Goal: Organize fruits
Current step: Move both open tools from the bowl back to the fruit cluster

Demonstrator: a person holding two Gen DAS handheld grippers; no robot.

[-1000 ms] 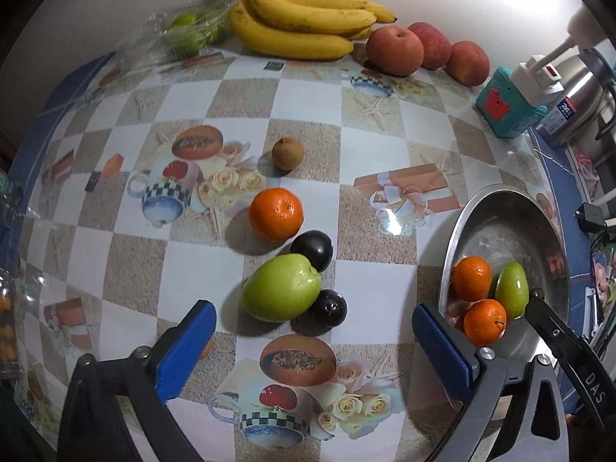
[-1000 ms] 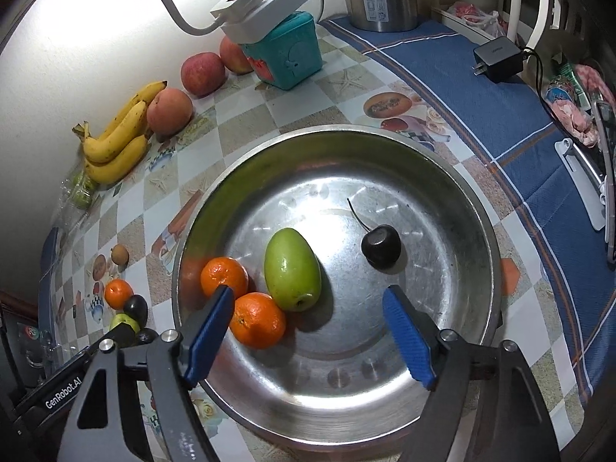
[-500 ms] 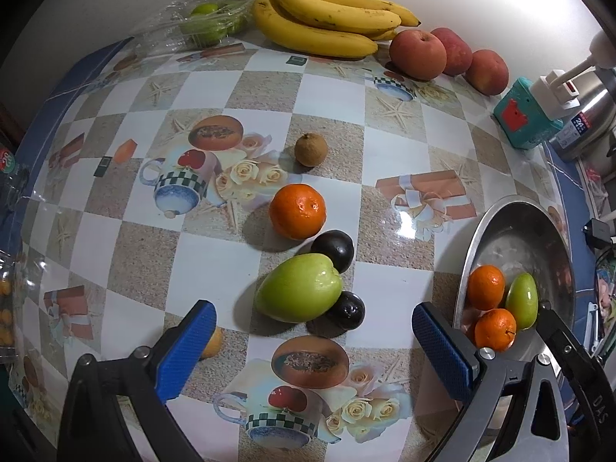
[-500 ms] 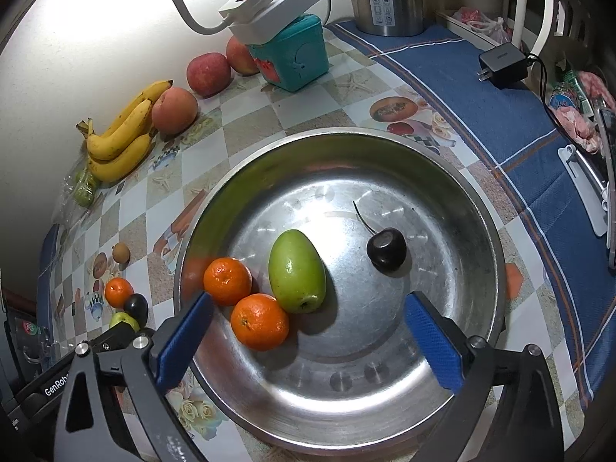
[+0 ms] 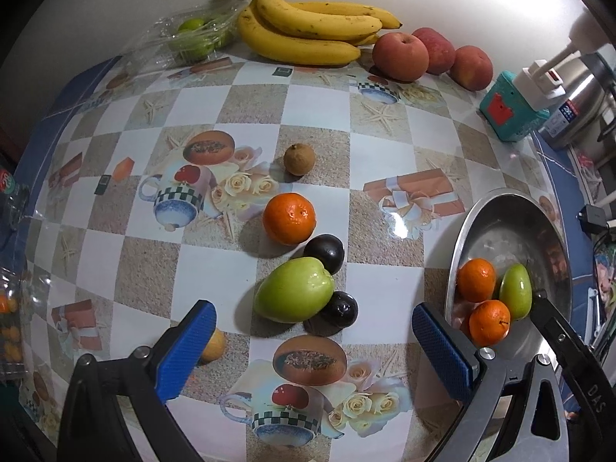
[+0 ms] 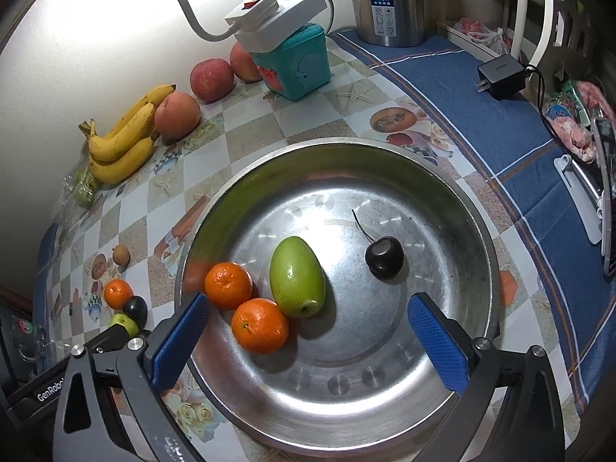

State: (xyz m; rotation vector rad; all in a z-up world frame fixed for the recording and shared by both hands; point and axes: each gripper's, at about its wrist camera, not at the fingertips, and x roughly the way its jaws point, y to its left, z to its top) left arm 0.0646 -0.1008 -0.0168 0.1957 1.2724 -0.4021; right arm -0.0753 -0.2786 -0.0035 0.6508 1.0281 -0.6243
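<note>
My left gripper (image 5: 313, 337) hangs open above the checked tablecloth, with a green fruit (image 5: 294, 290) just ahead of its jaws. Two dark round fruits (image 5: 325, 252) (image 5: 340, 308) touch the green one. A tangerine (image 5: 289, 218) and a small brown fruit (image 5: 299, 159) lie farther off. A small yellow fruit (image 5: 213, 344) peeks out behind the left finger. My right gripper (image 6: 308, 331) stands wide open over the steel bowl (image 6: 346, 142) with nothing between its pads. The bowl holds two tangerines (image 6: 228, 285) (image 6: 260, 325), a green fruit (image 6: 297, 276) and a dark cherry (image 6: 384, 257).
Along the wall lie bananas (image 5: 308, 30), three apples (image 5: 400, 56) and a plastic bag of green fruit (image 5: 192, 34). A teal box (image 6: 296, 65) carries a white power strip. A steel flask (image 6: 389, 4) and a charger (image 6: 500, 77) stand on the blue cloth at the right.
The right gripper's jaws have spread much wider over the bowl. The left gripper's view has shifted only slightly. No fruit has moved.
</note>
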